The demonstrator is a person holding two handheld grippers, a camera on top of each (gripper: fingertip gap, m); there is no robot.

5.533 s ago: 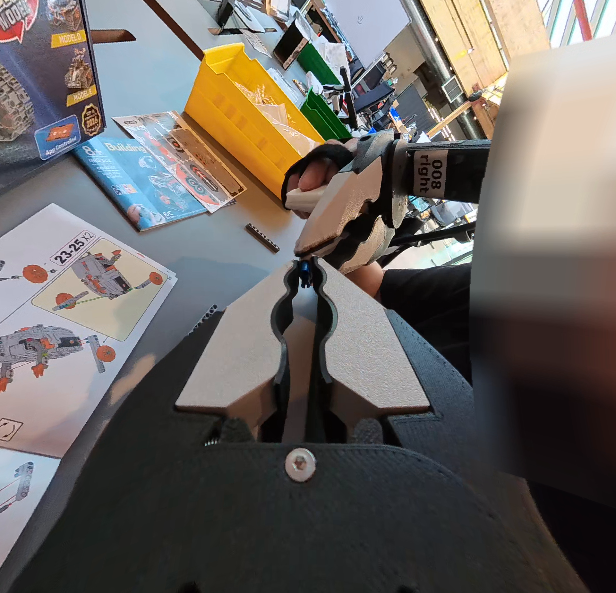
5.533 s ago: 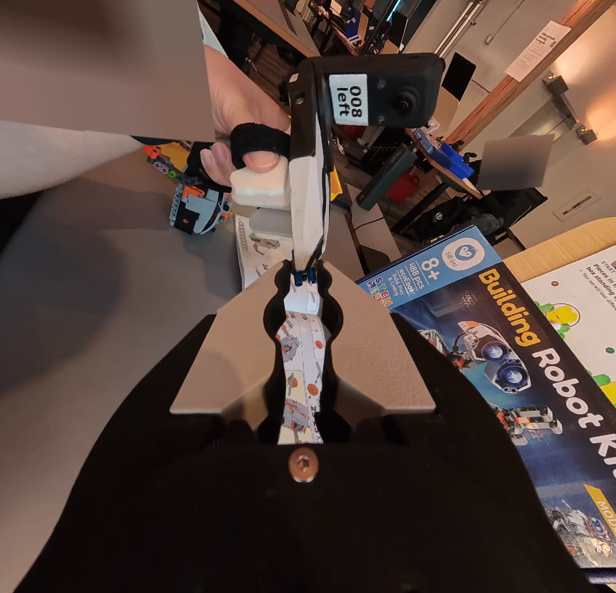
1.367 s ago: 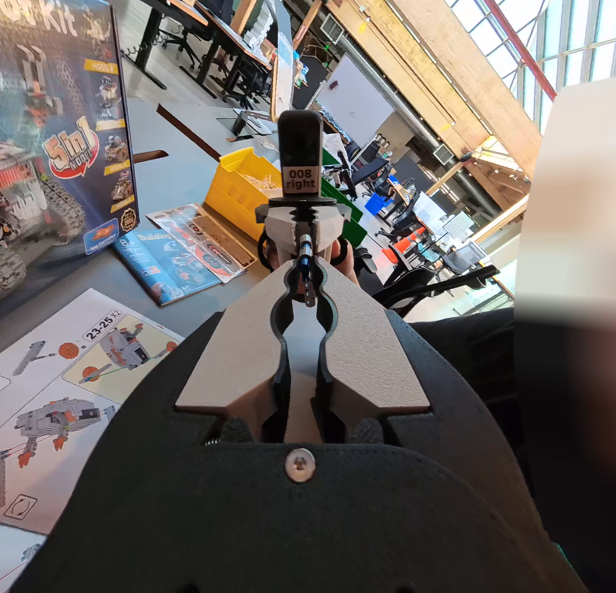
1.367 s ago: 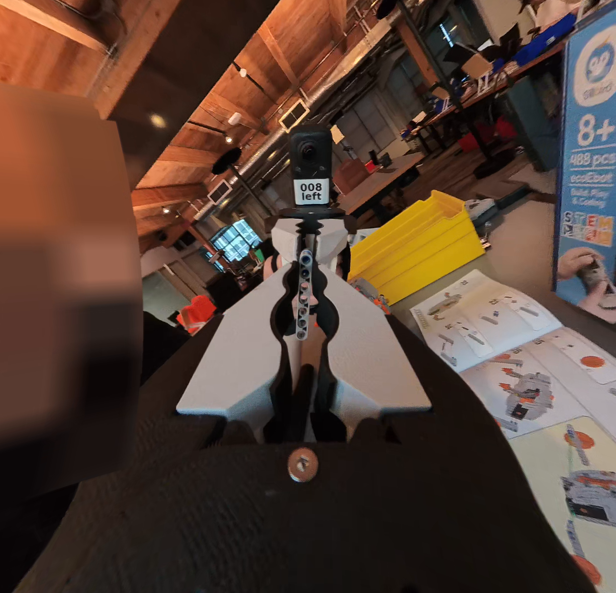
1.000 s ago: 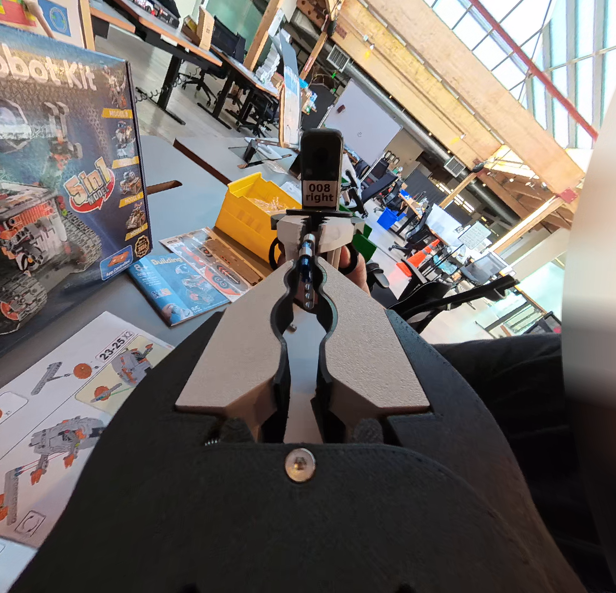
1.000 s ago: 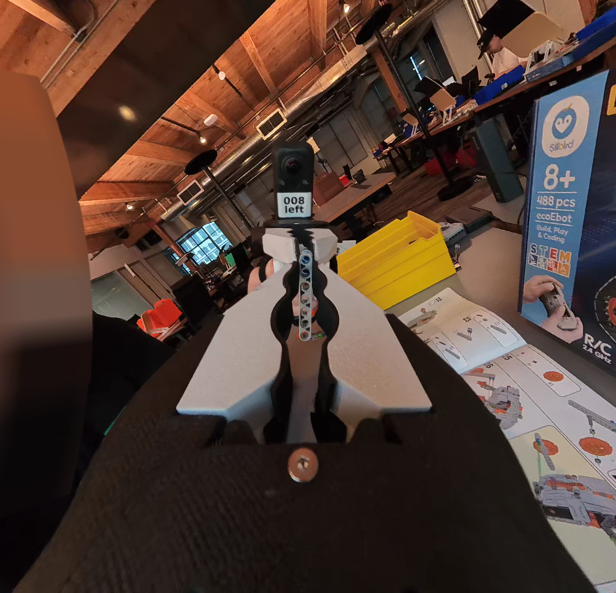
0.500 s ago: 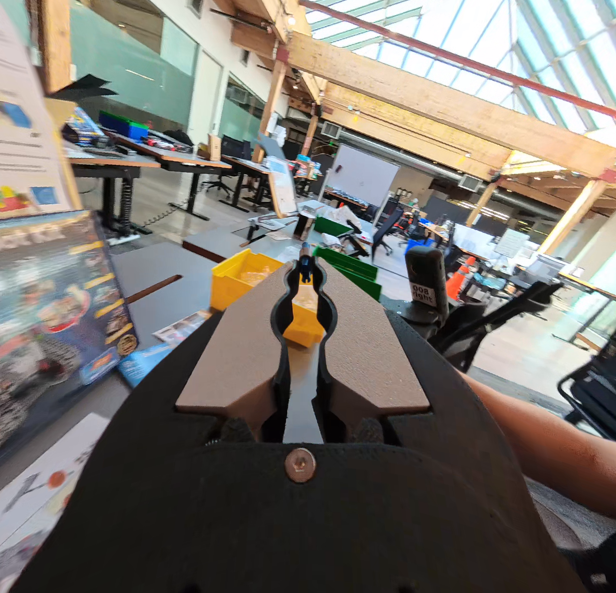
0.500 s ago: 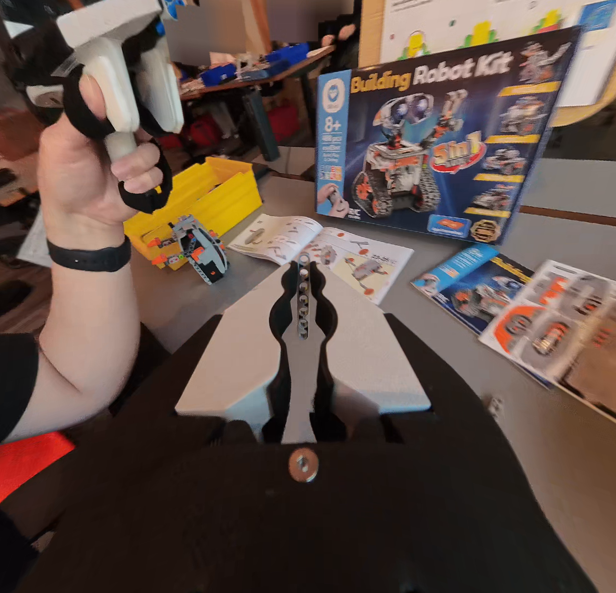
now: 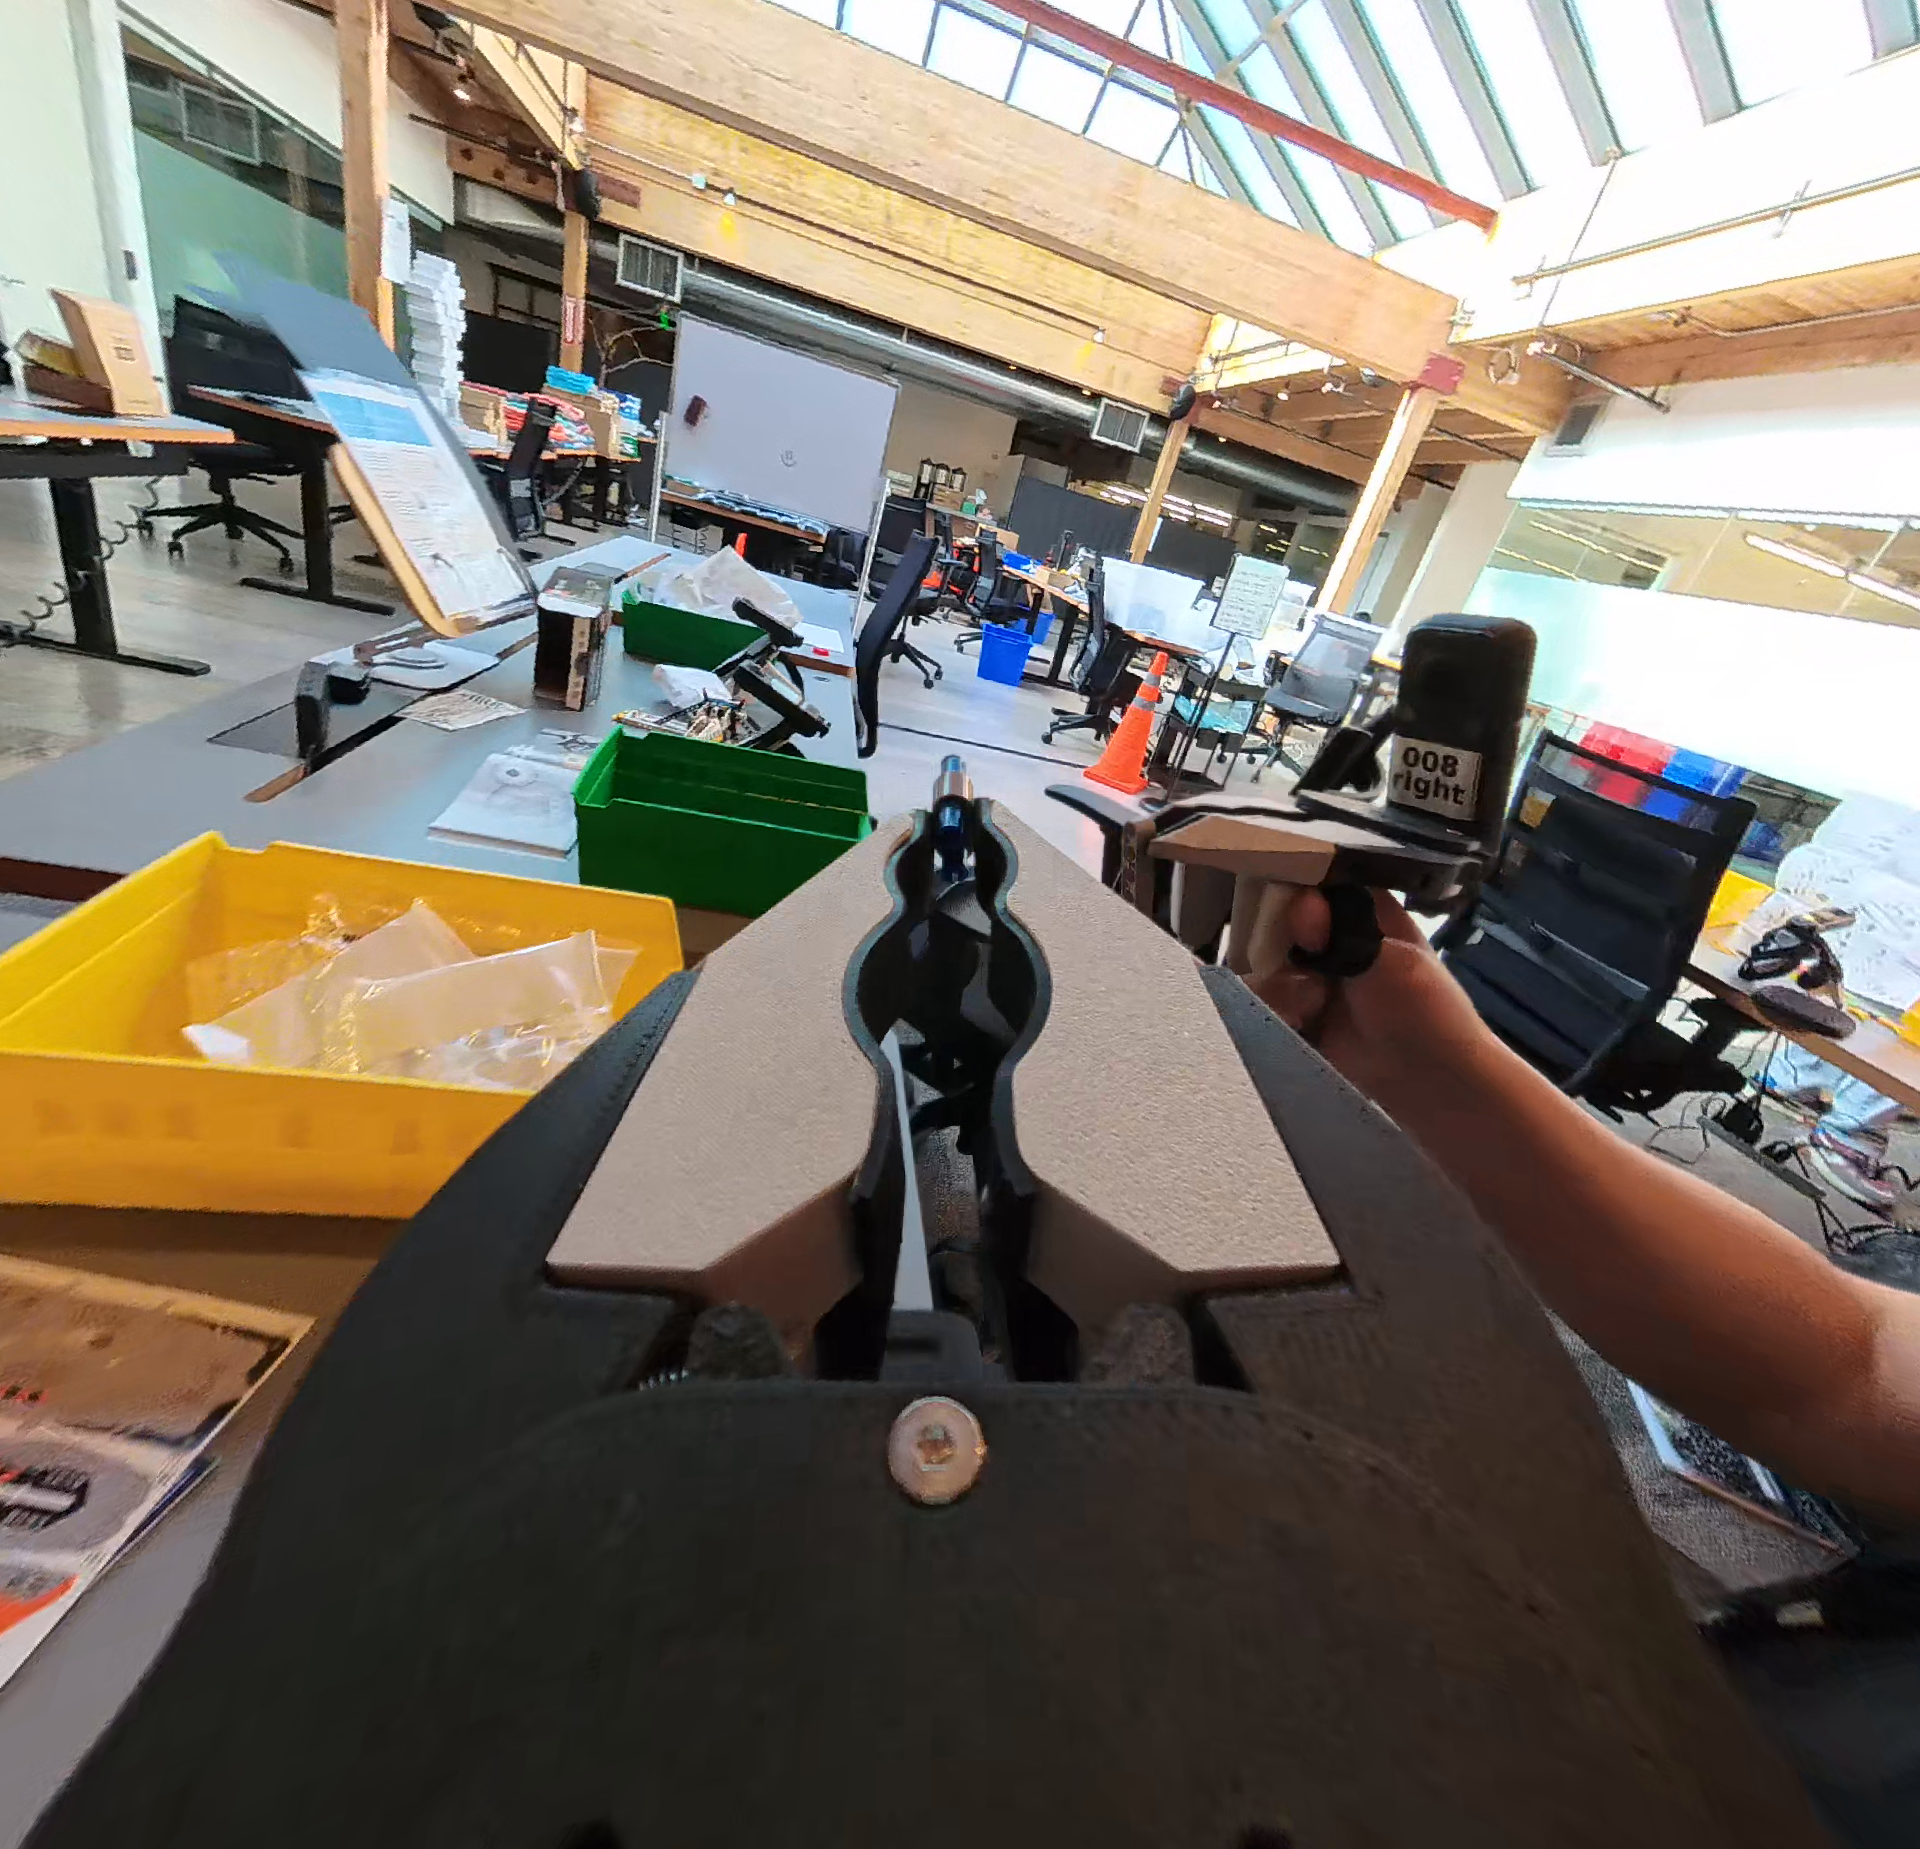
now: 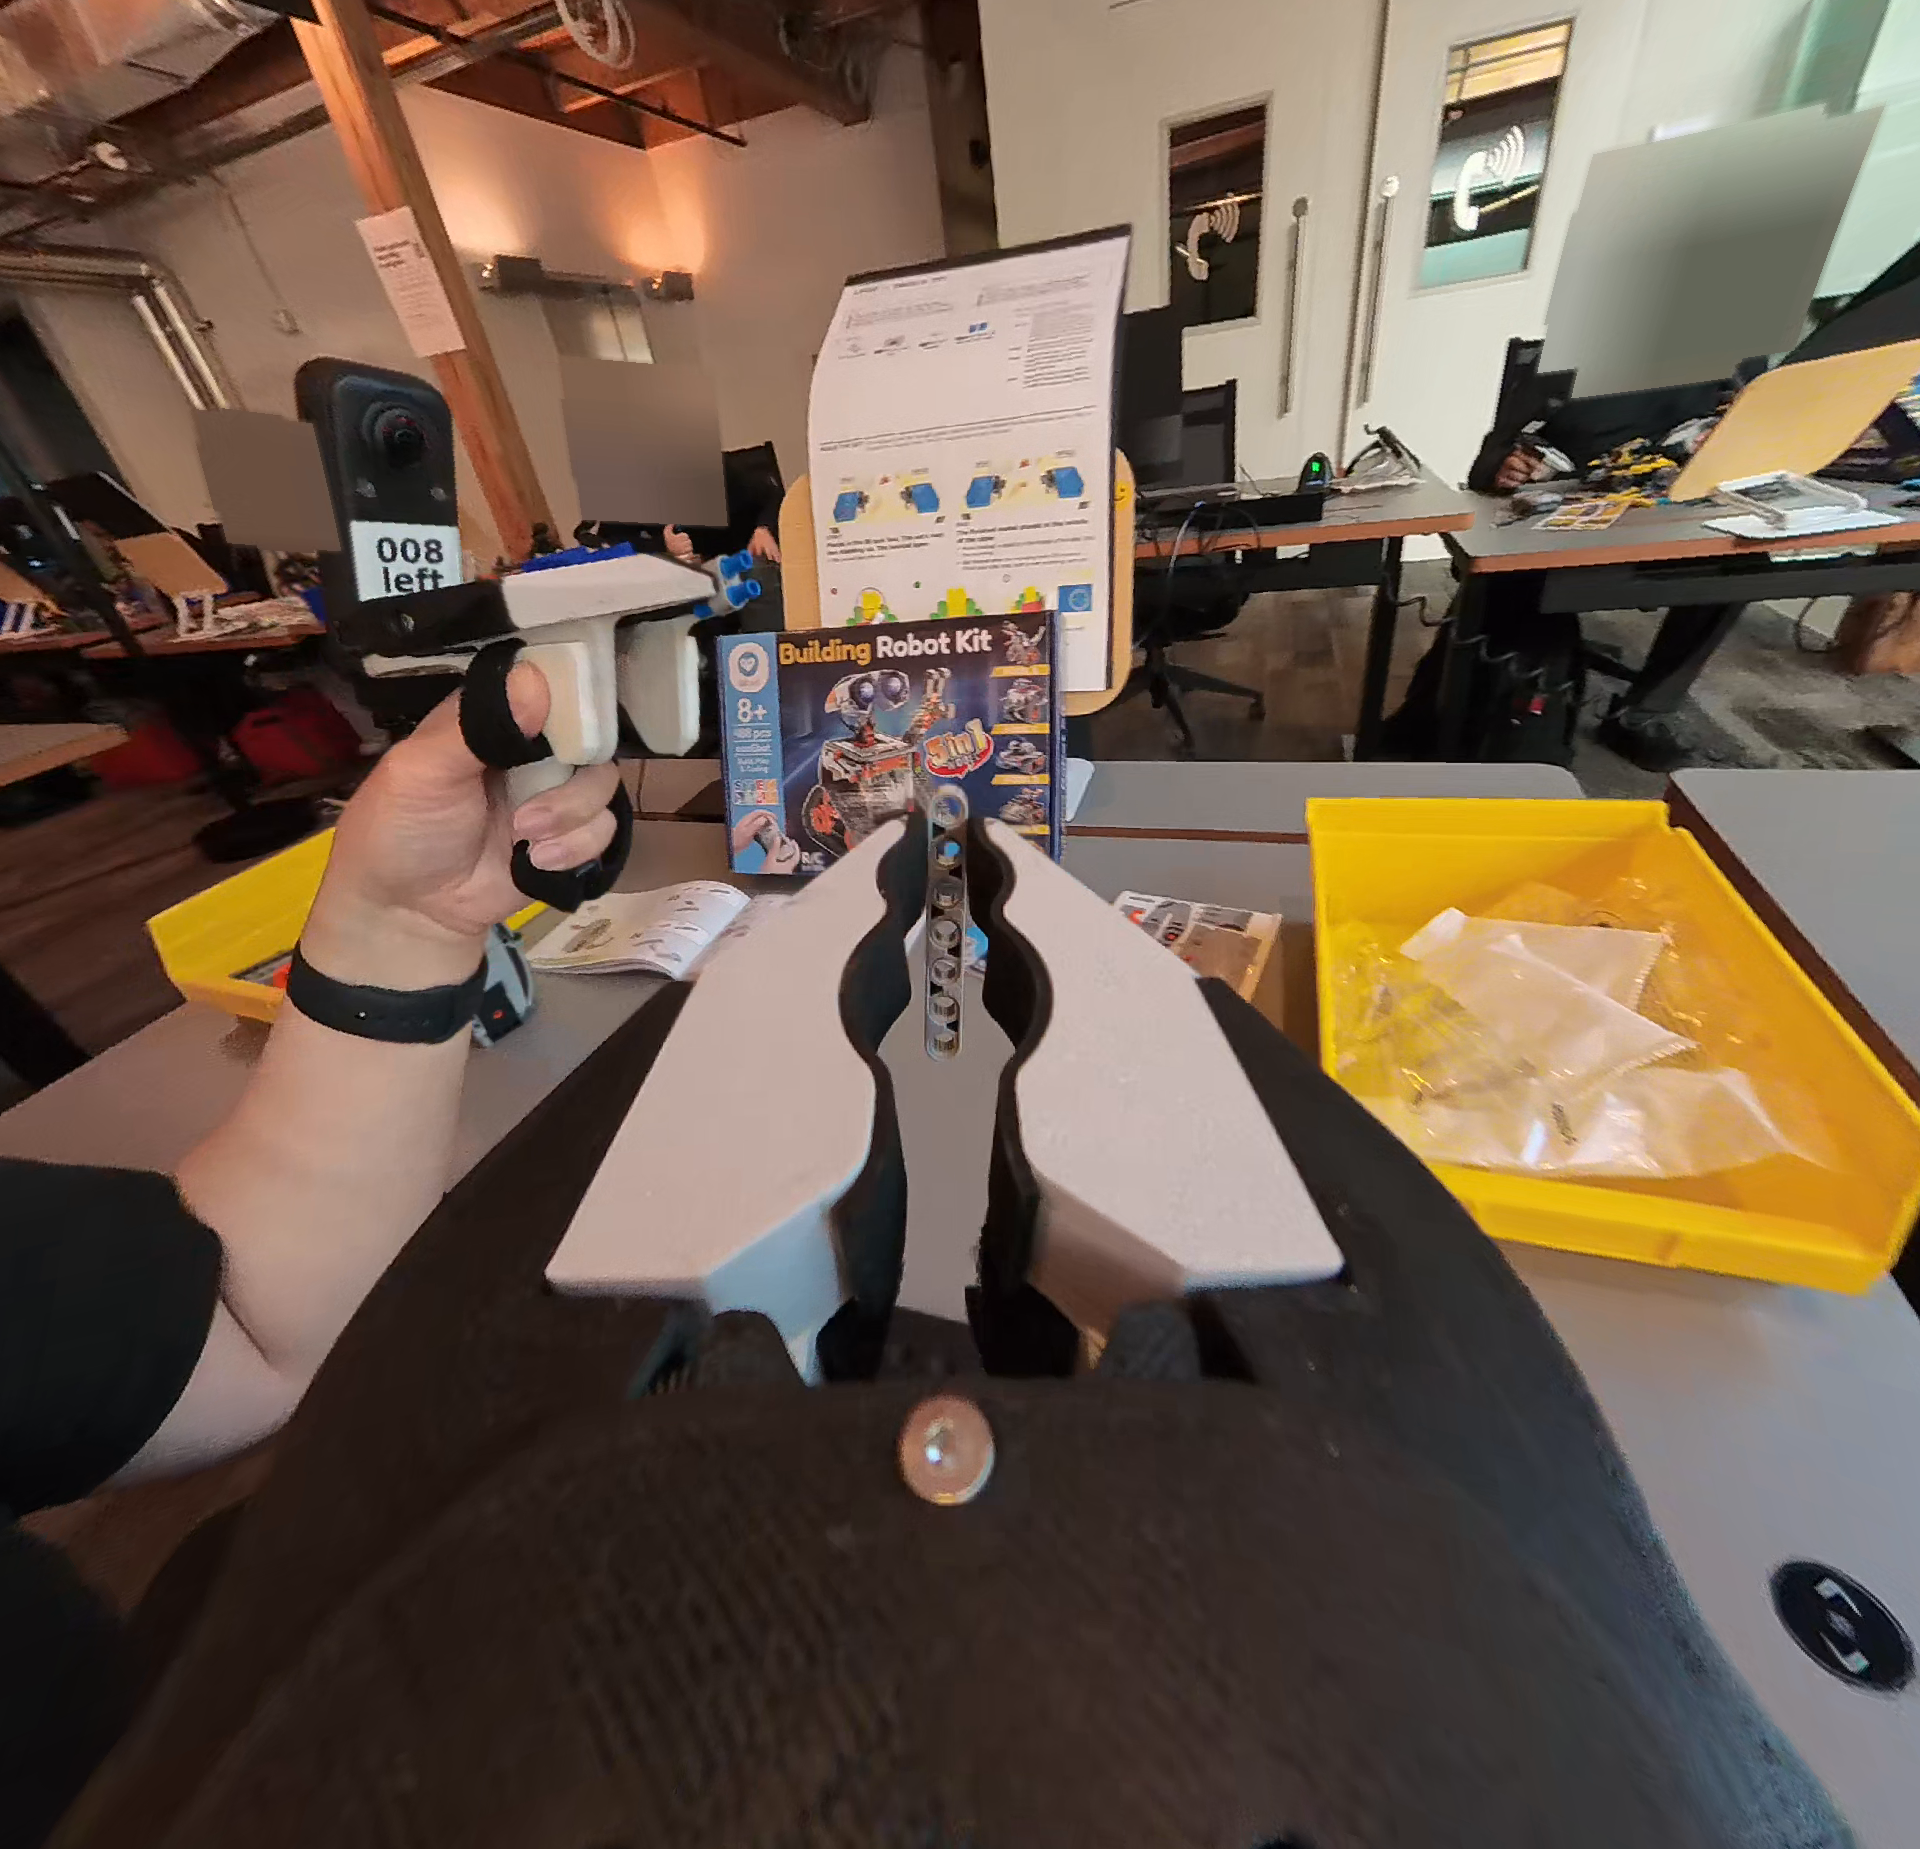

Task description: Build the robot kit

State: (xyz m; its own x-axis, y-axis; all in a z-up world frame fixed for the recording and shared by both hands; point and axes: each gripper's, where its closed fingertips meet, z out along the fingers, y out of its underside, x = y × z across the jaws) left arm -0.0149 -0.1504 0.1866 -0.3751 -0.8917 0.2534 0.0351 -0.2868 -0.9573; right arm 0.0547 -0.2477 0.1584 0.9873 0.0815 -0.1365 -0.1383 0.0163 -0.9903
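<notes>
Overhead of the grey table (image 10: pixel 1299 807), both grippers were held up in the air, well apart from each other. The left gripper (image 9: pixel 951 817) was pinching a small blue pin (image 9: pixel 950 804) at its very tips, fingers pressed together on it; the pin's long axis ran forward along the fingers, its pale end poking out past the tips toward the green bin (image 9: pixel 717 823) beyond. Below and to its left sat a yellow tray (image 9: pixel 208 1124) of clear plastic bags.

The right gripper (image 10: pixel 943 833) was clamped on a grey beam (image 10: pixel 943 932) with a row of round holes. The beam lay lengthwise between the fingers, one end at the tips and the other pointing back toward the camera. Beyond it stood a dark-blue kit box (image 10: pixel 883 739), with an open instruction booklet (image 10: pixel 644 929) lying flat to the left. In the right wrist view the left gripper showed at upper left, its blue pin pointing right.
</notes>
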